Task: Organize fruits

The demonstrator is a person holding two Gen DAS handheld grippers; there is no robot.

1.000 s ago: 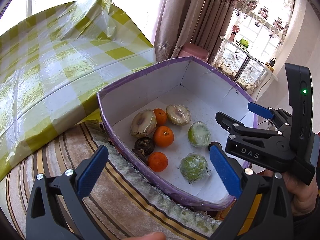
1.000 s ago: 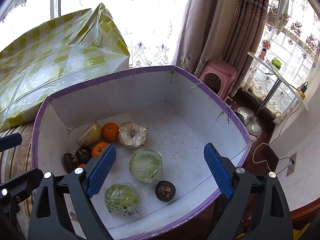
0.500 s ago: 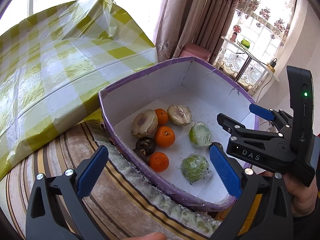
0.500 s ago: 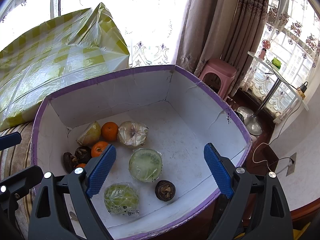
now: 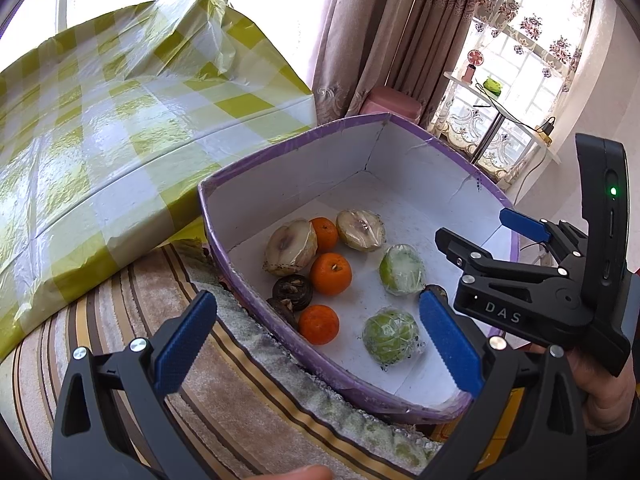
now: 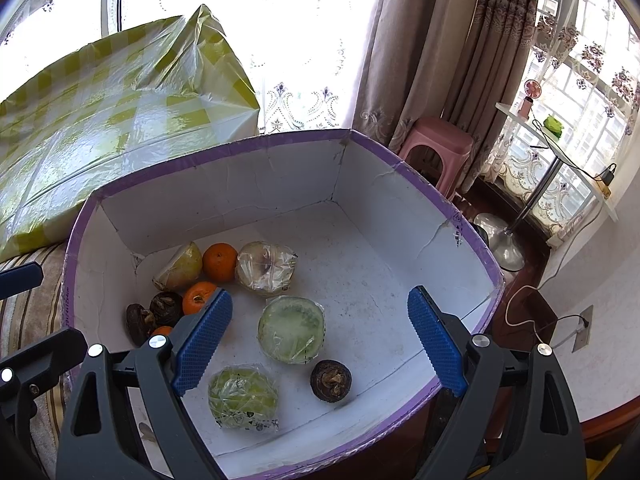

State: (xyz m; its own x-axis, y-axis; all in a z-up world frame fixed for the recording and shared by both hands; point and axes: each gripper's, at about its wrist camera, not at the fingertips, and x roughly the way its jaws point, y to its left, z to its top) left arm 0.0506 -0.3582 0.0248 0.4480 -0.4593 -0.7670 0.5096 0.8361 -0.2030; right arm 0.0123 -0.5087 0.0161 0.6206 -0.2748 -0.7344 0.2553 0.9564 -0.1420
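Note:
A white box with a purple rim holds the fruit. Inside lie three oranges, two wrapped green fruits, two wrapped pale halved fruits and several dark brown fruits. My left gripper is open and empty over the box's near left rim. My right gripper is open and empty above the box floor, with a wrapped green fruit between its fingers in view; it also shows in the left wrist view.
A large parcel in yellow-checked plastic lies left of the box. The box rests on a striped cloth. Behind are curtains, a pink stool and a small side table.
Both grippers have stayed open and nearly still. The left view has drifted very slightly, so the box sits a little higher and further right. No fruit has moved.

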